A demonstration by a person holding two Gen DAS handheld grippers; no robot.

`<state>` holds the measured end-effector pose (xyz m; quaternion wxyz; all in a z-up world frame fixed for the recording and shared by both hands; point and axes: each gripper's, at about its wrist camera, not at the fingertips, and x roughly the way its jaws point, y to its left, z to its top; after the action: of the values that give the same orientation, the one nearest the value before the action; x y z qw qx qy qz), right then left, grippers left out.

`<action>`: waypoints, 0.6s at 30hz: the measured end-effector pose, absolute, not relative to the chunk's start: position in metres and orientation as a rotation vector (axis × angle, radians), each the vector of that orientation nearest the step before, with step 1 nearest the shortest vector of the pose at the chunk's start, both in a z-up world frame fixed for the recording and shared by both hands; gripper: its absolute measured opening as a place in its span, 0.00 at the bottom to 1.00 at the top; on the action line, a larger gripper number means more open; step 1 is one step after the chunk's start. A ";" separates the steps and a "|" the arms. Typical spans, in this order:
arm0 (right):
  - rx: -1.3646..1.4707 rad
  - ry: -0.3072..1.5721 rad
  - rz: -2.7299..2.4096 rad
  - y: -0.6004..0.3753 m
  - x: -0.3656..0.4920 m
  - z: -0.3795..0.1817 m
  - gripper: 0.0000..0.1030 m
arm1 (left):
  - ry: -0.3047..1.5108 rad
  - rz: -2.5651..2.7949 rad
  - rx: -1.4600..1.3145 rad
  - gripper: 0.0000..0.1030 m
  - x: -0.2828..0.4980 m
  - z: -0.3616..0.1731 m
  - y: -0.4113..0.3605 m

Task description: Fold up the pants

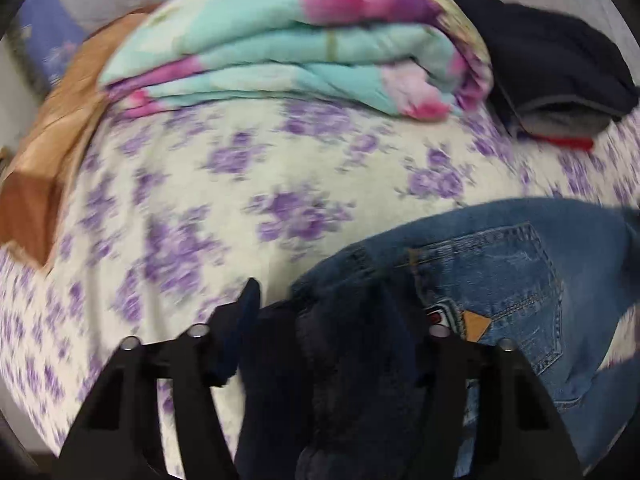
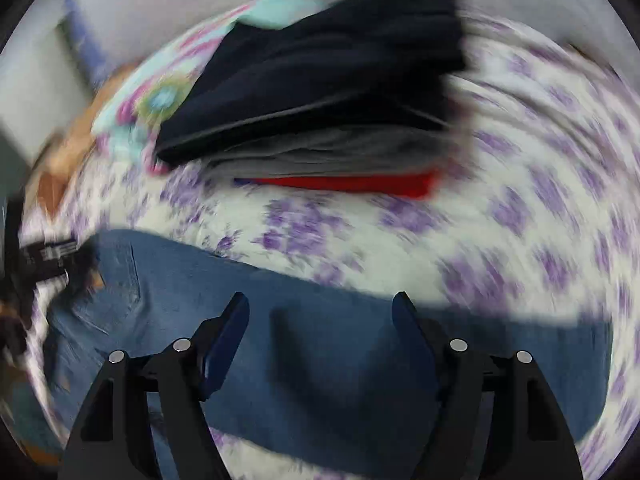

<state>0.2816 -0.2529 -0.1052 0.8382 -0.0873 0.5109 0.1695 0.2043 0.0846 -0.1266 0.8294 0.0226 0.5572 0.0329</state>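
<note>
Left claw (image 1: pixel 332 320) clamping one pair of jeans (image 1: pixel 500 272); right claw (image 2: pixel 320 312) wide, empty.

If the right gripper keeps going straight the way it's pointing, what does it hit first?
Most likely the jeans: the right gripper points down at the denim lying between its open fingers, though blur makes depth uncertain.

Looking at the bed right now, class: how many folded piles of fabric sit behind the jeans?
2: a floral quilt at the back, and a dark clothes stack to its right. More may lie out of view.
</note>
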 end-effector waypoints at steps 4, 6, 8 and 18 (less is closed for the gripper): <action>-0.368 1.124 0.398 -0.228 0.303 -0.126 0.57 | 1.211 0.003 0.128 0.45 0.212 -0.137 0.079; -0.335 1.191 0.453 -0.231 0.310 -0.133 0.58 | 1.212 -0.024 0.124 0.45 0.212 -0.136 0.082; -0.365 1.265 0.523 -0.231 0.310 -0.144 0.60 | 1.208 -0.054 0.112 0.45 0.212 -0.136 0.085; -0.526 1.281 0.633 -0.225 0.310 -0.149 0.14 | 1.204 -0.110 0.074 0.34 0.216 -0.136 0.088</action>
<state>0.3103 -0.2252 -0.1487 0.7242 -0.2382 0.5802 0.2867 0.2161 0.0876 -0.1358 0.8223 0.0350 0.5657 -0.0515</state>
